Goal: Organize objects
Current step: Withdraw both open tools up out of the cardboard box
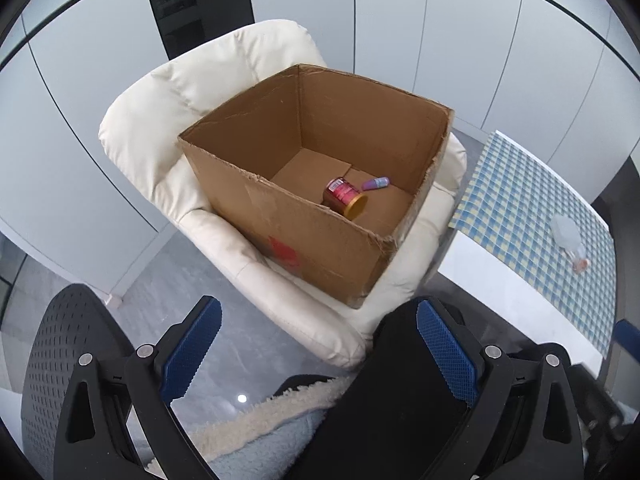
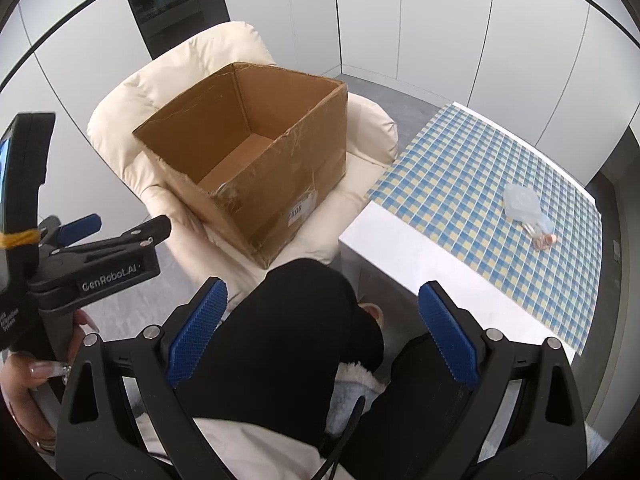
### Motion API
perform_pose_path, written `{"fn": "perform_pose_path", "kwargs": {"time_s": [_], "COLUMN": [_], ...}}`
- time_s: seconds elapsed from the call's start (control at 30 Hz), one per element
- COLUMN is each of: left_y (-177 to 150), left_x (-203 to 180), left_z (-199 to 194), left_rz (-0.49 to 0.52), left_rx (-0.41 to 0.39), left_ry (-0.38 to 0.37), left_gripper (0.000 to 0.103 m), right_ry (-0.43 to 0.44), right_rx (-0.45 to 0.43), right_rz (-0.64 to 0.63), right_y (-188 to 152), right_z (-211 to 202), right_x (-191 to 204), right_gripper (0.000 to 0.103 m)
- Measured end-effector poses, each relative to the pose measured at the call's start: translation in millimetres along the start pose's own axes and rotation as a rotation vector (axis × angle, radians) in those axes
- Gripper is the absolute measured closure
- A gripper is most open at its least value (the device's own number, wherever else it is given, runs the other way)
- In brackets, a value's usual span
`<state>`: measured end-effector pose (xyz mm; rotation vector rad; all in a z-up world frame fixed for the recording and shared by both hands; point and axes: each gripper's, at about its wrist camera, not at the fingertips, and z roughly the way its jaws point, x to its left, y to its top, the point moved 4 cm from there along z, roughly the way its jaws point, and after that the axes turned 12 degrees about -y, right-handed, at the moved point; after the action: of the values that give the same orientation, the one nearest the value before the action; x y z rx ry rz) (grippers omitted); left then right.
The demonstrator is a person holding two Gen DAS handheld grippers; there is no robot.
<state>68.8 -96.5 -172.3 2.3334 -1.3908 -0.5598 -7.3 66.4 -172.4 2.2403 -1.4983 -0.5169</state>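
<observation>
Lettering reading "GenRobot.AI" runs along my left hand-held gripper (image 2: 126, 228); the cardboard box (image 2: 256, 148) has a white sticker showing "2800". Both it and my right hand-held gripper (image 2: 322, 336) stand apart, holding nothing. The box sits on a cream armchair (image 1: 160, 120); a red can (image 1: 344, 198) and purple tube (image 1: 375, 183) lie inside. My black-trousered knee (image 2: 296, 320) blocks the foreground beside the checked desk (image 2: 480, 168).

Black claws (image 2: 322, 334), blue ribbed pads (image 2: 450, 340)
</observation>
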Motion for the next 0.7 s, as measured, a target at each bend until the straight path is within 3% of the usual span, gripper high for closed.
{"fn": "perform_pose_path", "kwargs": {"time_s": [0.17,0.33,0.7], "left_y": [-9,-25,-39], "left_x": [0,-3,-16], "left_z": [-8,-6,-3], "left_rz": [-0.036,-0.038,-0.005], "left_rx": [0.007,0.042,0.066], "left_ry": [-0.064,-0.08,-0.099], "left_gripper": [0.004,0.004,0.004], "right_ry": [-0.015,0.024,-0.001], "right_rx": [0.005,0.03,0.01], "right_rz": [0.0,0.043,0.066], "right_y": [-16,-29,-34], "right_z": [-7,-11,-20], "right_x": [3,2,-4], "right_gripper": [0.005,0.005,0.005]}}
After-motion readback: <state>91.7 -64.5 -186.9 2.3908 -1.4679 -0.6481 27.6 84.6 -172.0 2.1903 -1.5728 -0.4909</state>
